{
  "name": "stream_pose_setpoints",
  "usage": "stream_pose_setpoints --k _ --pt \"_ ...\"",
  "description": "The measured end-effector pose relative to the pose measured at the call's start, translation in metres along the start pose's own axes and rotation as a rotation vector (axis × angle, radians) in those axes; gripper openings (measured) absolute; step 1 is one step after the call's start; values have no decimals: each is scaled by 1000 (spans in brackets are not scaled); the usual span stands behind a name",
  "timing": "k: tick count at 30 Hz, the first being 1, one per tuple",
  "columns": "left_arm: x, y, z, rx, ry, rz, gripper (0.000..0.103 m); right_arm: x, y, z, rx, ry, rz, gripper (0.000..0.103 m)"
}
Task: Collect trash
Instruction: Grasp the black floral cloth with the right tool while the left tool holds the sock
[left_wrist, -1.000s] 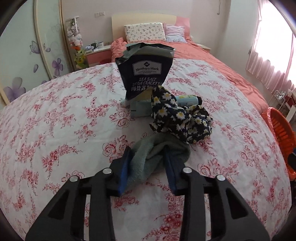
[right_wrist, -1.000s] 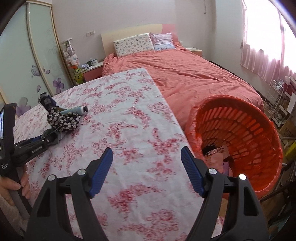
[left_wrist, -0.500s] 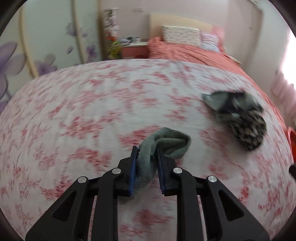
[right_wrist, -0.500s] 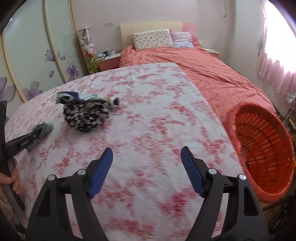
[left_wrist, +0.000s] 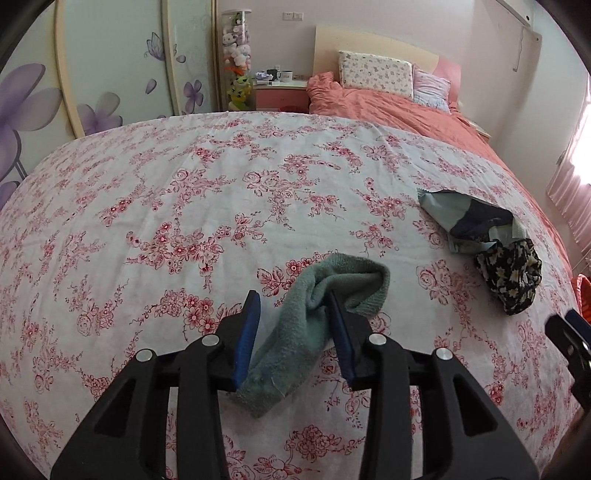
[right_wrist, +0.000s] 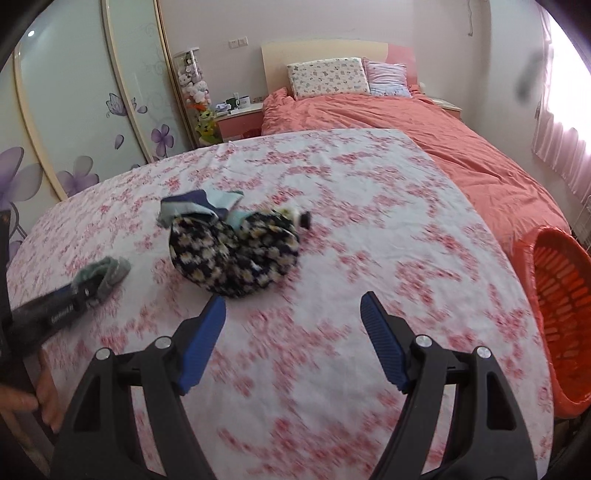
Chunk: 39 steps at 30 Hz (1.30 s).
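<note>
Wrapper (left_wrist: 467, 219) lies on the flowered sheet (left_wrist: 184, 192) beside the daisy cloth (left_wrist: 511, 275), untouched. Left gripper (left_wrist: 293, 319), clamped on the green sock (left_wrist: 325, 295) half a second ago, now stands parted around it: sorted aside. Right gripper (right_wrist: 291, 325) gapes empty, nearing the pile; basket (right_wrist: 561, 314) waits right.

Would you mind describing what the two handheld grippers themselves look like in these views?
Both are alike: the left gripper and right gripper have matte black plastic frames with triangular cut-outs, silver round bolts at the joints, and two fingers faced with ribbed blue pads. White lettering, too blurred to read, marks the left one's side. No cables or sleeves show.
</note>
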<state>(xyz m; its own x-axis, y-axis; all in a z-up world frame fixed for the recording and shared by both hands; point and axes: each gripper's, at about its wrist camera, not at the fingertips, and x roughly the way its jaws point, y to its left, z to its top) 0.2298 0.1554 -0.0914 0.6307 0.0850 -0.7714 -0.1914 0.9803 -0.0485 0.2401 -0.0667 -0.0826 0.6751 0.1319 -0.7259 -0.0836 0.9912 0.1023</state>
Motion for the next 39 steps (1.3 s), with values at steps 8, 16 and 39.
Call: stream_pose_setpoints --k 8,16,39 --pt "0 0 0 -3 0 -8 41 27 18 19 20 15 8 74" --pt "-1 2 0 -8 -1 -15 41 52 34 31 26 47 2 74" --pt "0 3 0 -7 -1 -14 41 46 12 20 26 61 -24 32"
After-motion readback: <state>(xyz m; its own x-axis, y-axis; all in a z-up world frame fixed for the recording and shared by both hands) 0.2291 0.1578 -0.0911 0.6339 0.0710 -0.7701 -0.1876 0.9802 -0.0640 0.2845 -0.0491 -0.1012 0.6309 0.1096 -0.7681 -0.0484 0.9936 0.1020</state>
